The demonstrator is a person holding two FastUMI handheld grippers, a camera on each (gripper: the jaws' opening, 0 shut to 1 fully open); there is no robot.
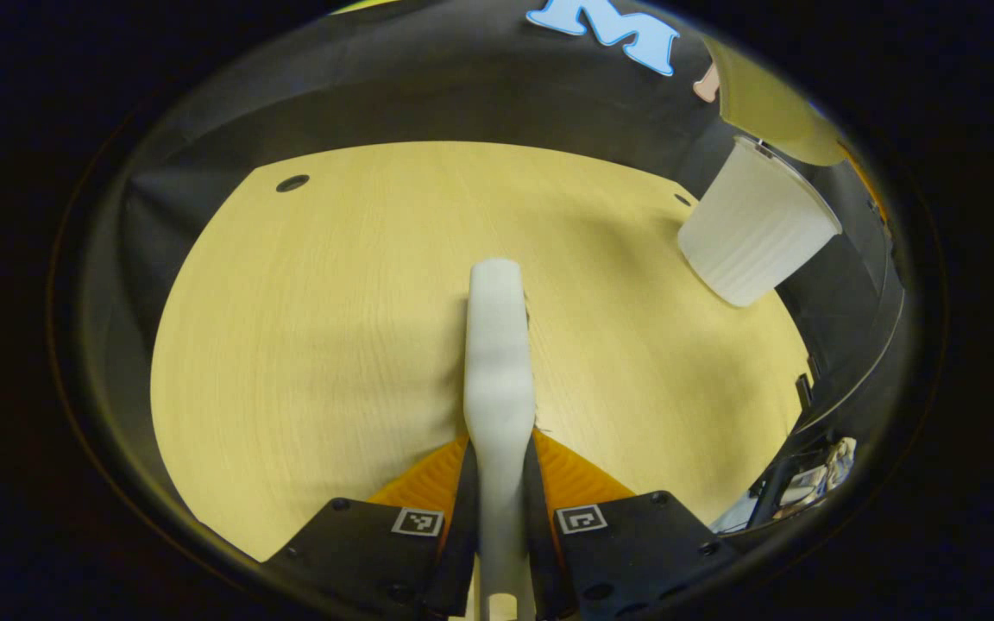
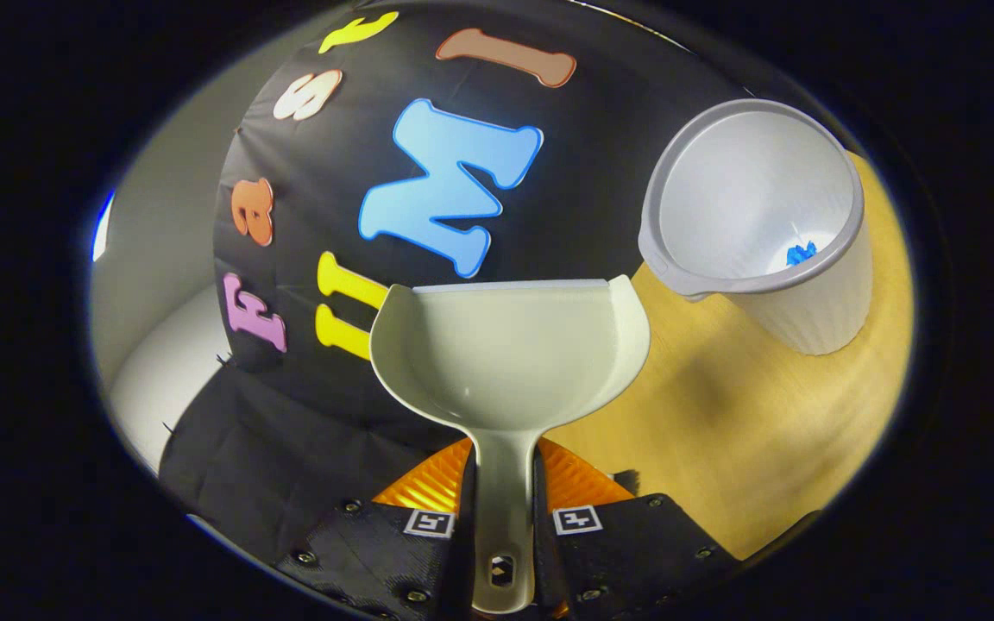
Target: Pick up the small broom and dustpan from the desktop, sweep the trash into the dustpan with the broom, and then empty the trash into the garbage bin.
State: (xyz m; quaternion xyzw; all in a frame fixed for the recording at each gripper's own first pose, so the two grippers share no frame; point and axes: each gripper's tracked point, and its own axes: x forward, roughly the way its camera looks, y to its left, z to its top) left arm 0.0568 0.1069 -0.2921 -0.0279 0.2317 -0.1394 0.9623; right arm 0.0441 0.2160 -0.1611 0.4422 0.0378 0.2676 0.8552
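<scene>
In the left gripper view my left gripper (image 1: 499, 483) is shut on the white broom (image 1: 497, 354), which points forward over the wooden desktop (image 1: 316, 328). The white garbage bin (image 1: 754, 226) stands at the desk's far right, with the pale dustpan (image 1: 764, 103) hanging above it. In the right gripper view my right gripper (image 2: 504, 492) is shut on the handle of the dustpan (image 2: 510, 354), whose scoop is held up and looks bare inside. To its right the garbage bin (image 2: 760, 216) stands on the desktop (image 2: 721, 414), with a small blue scrap (image 2: 801, 254) at its bottom.
The booth's black cloth wall (image 2: 333, 405) surrounds the desk. A dark round hole (image 1: 292, 183) sits near the desk's far left corner. Clutter shows past the desk's right edge (image 1: 808, 483).
</scene>
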